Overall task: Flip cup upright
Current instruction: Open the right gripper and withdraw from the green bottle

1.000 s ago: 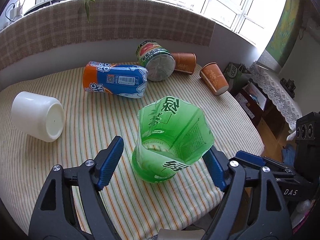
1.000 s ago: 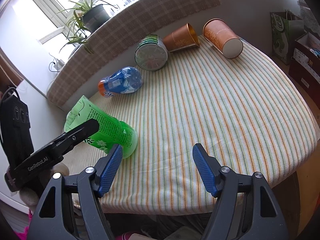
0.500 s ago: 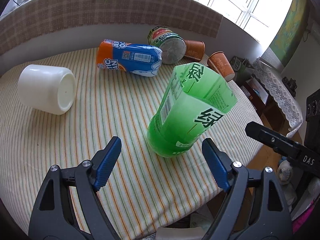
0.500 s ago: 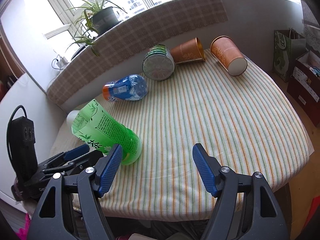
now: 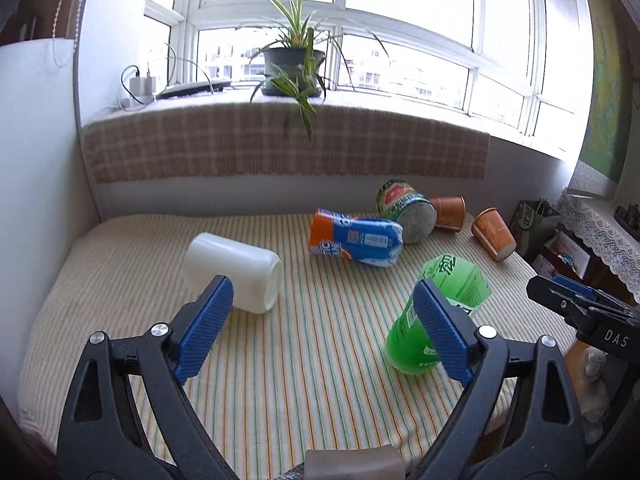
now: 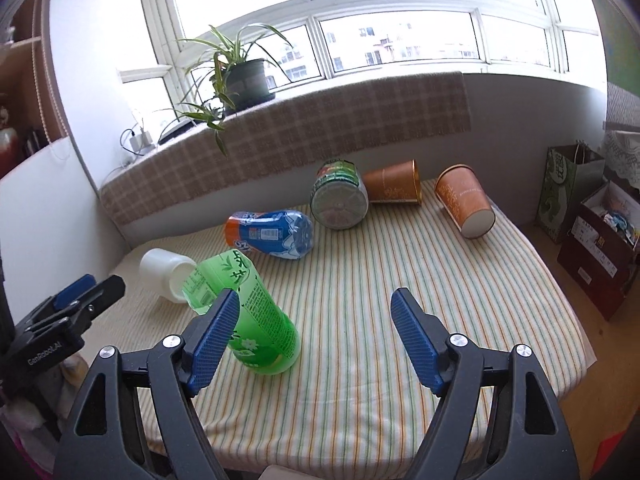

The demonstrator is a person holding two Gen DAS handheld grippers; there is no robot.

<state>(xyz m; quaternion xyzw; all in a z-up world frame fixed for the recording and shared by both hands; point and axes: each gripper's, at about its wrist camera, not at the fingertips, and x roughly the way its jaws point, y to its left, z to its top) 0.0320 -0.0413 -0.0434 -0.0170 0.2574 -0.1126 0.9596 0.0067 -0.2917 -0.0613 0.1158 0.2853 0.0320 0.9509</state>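
Note:
A green cut-bottle cup (image 5: 440, 312) stands upright on its base on the striped tablecloth, open end up; it also shows in the right wrist view (image 6: 248, 312). My left gripper (image 5: 320, 332) is open and empty, drawn back from the cup, whose right side is hidden behind my right finger. My right gripper (image 6: 312, 340) is open and empty, just right of the cup. A white cup (image 5: 236, 272) lies on its side to the left.
A blue-orange cup (image 5: 356, 240), a green-red can cup (image 6: 340, 196) and two orange paper cups (image 6: 396, 188) (image 6: 466, 204) lie on their sides at the back. A checked ledge with a potted plant (image 5: 292, 68) runs behind. Boxes (image 6: 600, 240) stand right of the table.
The left gripper has pulled back and up from the green cup, which now stands free on its base. The right gripper has also risen and tilted toward the window.

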